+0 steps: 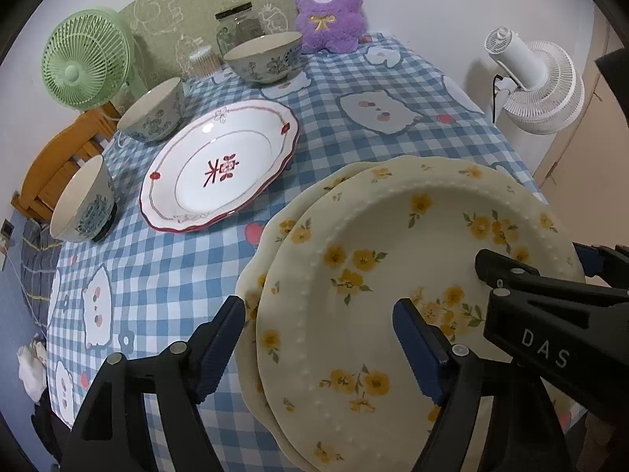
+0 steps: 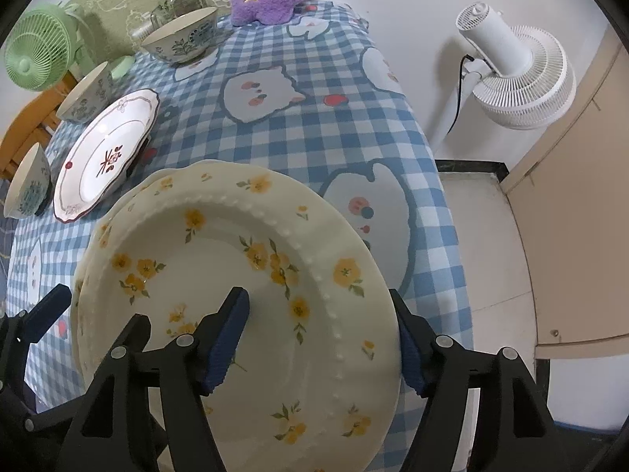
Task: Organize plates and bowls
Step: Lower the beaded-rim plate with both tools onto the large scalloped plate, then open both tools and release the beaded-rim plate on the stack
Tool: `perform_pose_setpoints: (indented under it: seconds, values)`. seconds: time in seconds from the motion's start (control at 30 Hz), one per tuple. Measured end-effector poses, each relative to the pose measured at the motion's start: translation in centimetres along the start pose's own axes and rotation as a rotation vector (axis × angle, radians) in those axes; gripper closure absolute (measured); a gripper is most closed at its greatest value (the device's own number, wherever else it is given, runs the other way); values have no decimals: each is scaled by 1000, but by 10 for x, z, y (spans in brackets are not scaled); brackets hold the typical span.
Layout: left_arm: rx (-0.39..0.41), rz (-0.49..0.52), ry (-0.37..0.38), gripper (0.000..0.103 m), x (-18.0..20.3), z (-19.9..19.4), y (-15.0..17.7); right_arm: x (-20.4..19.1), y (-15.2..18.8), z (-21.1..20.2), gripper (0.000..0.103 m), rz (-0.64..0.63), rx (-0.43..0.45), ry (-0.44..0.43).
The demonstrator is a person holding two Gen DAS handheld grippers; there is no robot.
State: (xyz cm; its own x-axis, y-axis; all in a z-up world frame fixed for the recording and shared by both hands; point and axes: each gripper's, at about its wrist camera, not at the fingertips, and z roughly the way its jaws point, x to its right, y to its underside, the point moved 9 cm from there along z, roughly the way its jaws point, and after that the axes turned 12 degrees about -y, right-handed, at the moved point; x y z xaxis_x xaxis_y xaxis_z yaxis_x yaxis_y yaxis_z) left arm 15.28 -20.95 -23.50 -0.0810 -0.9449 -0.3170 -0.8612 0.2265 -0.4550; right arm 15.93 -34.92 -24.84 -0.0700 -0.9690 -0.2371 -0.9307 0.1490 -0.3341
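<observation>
1. Step in hand, as I judge it: plate stacking. Two cream plates with yellow flowers sit one on the other at the near right part of the bench [image 2: 306,141]. The top plate [image 1: 393,275] is shifted slightly right of the lower plate [image 1: 251,306], whose rim shows as a crescent on the left.
2. Left claw [image 1: 318,346]: jaws wide apart, straddling the left rim of the stack. One pad is outside over the cloth, one over the plate well. Neither pad presses on the rim, so nothing is held.
3. Right claw [image 2: 322,334]: also wide apart, straddling the right rim, one finger inside, one outside. No grip visible.
4. Both claws look to have let go of the stack.
5. Still loose: red-rimmed plate [image 1: 220,165] at mid-left and three patterned bowls, near [image 1: 84,204], middle [image 1: 153,114] and far [image 1: 263,57], along the left and back.
6. Next move, my guess: lift clear of the stack, then reach left for the red-rimmed plate or a bowl. This calls for raising both claws first so no pad clips the rim.
7. Edges: the stack lies close to the near right edge of the bench, so a nudge rightward is risky. The near bowl stands close to the left edge.
8. Open room: bare checked cloth mid-bench and toward the purple plush toy [image 1: 330,11]. The green fan [image 1: 84,59], the jar [image 1: 238,27] and the white fan [image 2: 519,74] bound the sides.
</observation>
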Motion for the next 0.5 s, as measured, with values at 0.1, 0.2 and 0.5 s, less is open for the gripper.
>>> perform_pose_setpoints:
  seconds: [0.1,0.2,0.5]
  values:
    - [-11,-25,-2,24,-5,3,0,-3,-2,3,28,4,-6,-4]
    - [-15,-43,-5,24,-10,5,-2,-7,-4,7,27,2,-14,-15]
    - [-32,-74,44,24,-16,5,-3,-13,-13,-4,26,-51,3,42]
